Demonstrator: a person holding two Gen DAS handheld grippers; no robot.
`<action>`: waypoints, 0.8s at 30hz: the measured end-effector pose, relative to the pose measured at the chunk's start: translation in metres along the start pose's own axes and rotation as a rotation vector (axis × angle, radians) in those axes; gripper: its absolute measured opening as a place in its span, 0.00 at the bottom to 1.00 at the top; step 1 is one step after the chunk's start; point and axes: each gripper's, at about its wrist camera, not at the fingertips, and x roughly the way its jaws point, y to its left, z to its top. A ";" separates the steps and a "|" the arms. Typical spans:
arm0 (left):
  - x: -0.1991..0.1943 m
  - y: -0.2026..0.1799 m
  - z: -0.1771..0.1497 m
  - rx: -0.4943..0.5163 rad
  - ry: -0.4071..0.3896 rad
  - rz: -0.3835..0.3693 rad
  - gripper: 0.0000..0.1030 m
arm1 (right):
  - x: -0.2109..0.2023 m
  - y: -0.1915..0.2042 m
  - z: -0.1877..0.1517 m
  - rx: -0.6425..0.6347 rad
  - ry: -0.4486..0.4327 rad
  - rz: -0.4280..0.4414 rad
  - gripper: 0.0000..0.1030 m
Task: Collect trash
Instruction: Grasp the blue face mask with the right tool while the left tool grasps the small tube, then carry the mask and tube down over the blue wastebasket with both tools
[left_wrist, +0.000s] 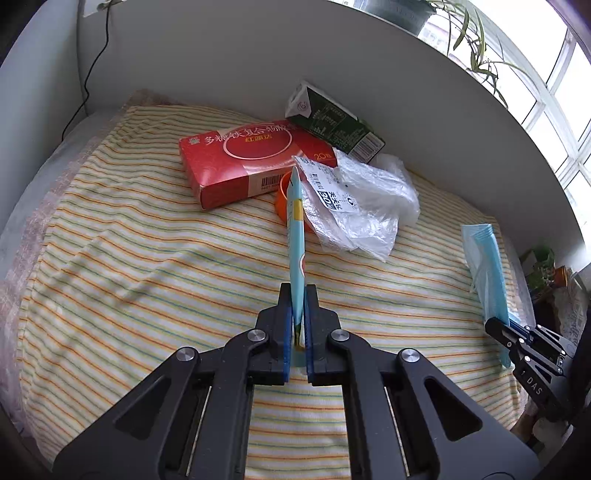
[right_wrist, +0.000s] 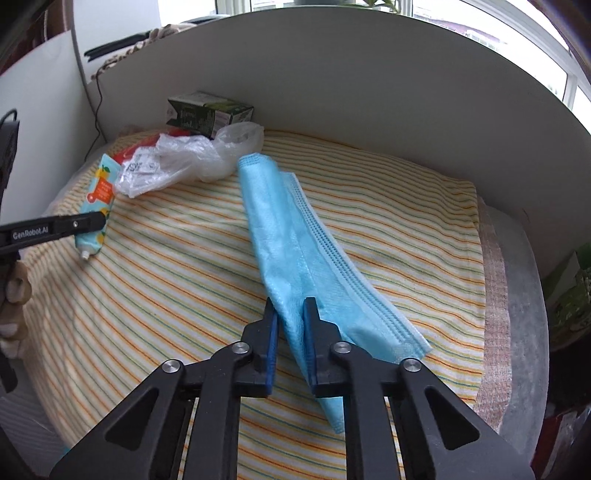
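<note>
My left gripper is shut on a light blue squeezed tube held edge-on above the striped cloth; the tube also shows in the right wrist view. My right gripper is shut on a blue face mask, which also shows at the right of the left wrist view. Beyond the tube lie a red box, a crumpled clear plastic bag, an orange ring and a dark green carton.
The striped cloth covers a round table backed by a curved white wall. A black cable hangs at the far left. Potted plants stand on the window sill behind.
</note>
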 end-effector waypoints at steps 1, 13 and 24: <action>-0.004 0.000 0.000 -0.004 -0.003 -0.003 0.03 | -0.003 -0.002 -0.001 0.008 -0.007 0.007 0.08; -0.060 0.012 -0.028 -0.010 -0.053 -0.055 0.03 | -0.052 0.006 -0.018 0.029 -0.083 0.069 0.04; -0.116 0.020 -0.064 -0.001 -0.098 -0.128 0.03 | -0.109 0.041 -0.039 -0.003 -0.166 0.169 0.04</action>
